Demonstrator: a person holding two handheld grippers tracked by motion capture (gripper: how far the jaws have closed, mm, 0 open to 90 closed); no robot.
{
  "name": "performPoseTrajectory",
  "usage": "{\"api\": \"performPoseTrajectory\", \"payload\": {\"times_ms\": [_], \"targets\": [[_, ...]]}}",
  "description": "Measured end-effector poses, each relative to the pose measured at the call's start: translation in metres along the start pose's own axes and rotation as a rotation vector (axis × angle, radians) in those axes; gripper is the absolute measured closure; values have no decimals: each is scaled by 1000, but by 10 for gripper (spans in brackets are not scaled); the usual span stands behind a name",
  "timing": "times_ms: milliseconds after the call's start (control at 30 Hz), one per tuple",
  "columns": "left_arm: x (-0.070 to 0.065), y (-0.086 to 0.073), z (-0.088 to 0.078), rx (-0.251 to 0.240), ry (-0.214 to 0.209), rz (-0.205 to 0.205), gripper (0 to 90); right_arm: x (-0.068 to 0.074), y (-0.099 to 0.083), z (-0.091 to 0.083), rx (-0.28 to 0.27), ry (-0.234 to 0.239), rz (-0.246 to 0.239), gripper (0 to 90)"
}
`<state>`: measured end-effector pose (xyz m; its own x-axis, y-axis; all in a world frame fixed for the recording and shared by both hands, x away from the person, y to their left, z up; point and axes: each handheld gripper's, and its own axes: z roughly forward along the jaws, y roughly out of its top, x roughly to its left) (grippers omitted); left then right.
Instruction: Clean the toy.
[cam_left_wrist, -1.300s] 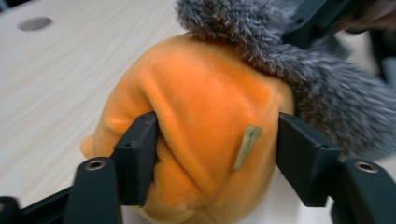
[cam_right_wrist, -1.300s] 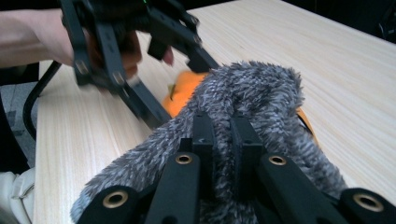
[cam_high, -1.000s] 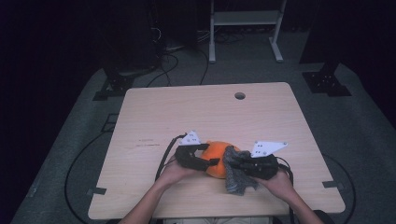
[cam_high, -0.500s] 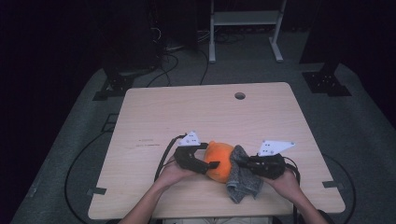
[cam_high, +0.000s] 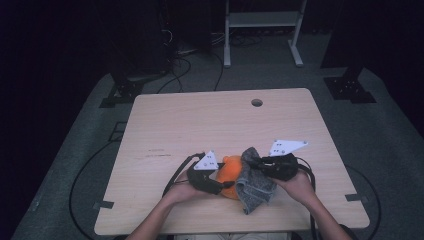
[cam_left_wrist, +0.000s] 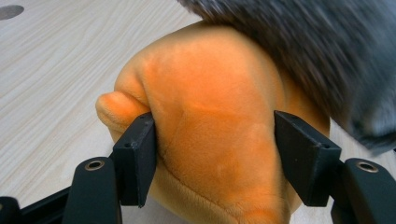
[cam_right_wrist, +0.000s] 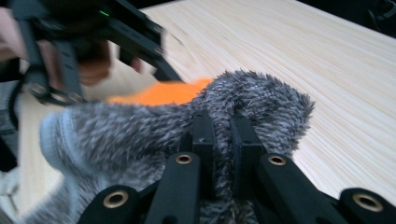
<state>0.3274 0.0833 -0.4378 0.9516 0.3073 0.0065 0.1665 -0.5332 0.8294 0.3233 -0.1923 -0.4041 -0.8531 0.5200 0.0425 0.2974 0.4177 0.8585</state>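
Note:
An orange plush toy lies near the table's front edge. A grey fuzzy sock is draped against its right side. My left gripper comes in from the left. In the left gripper view its jaws have just been closing with the plush between them, and its pads press into the plush's sides, with the sock above. My right gripper is shut on the sock's upper edge. In the right gripper view the jaws pinch the sock, with the orange plush behind it.
The wooden table has a round cable hole at the back. A black cable loops left of the left hand. Behind the table, on the dark floor, stand a white metal frame and stand feet.
The right gripper has drawn the sock's upper edge up beside the plush. The left gripper has shifted slightly toward the front edge. Both hands stay in much the same place.

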Motion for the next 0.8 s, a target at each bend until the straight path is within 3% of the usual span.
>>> {"api": "performPoseTrajectory", "payload": {"times_ms": [200,400,600,733,800], "targets": [[2,0,0,6,5,-22,291,-4,-27,-17,6,3,42,822],[4,0,0,2,9,-49,260,6,-44,-30,26,15,31,821],[-2,3,0,16,7,27,293,21,-33,-27,11,71,-18,821],[-17,8,3,31,33,114,322,30,-11,-10,15,102,-85,822],[-20,9,3,35,39,119,330,29,0,-2,17,95,-92,823]]}}
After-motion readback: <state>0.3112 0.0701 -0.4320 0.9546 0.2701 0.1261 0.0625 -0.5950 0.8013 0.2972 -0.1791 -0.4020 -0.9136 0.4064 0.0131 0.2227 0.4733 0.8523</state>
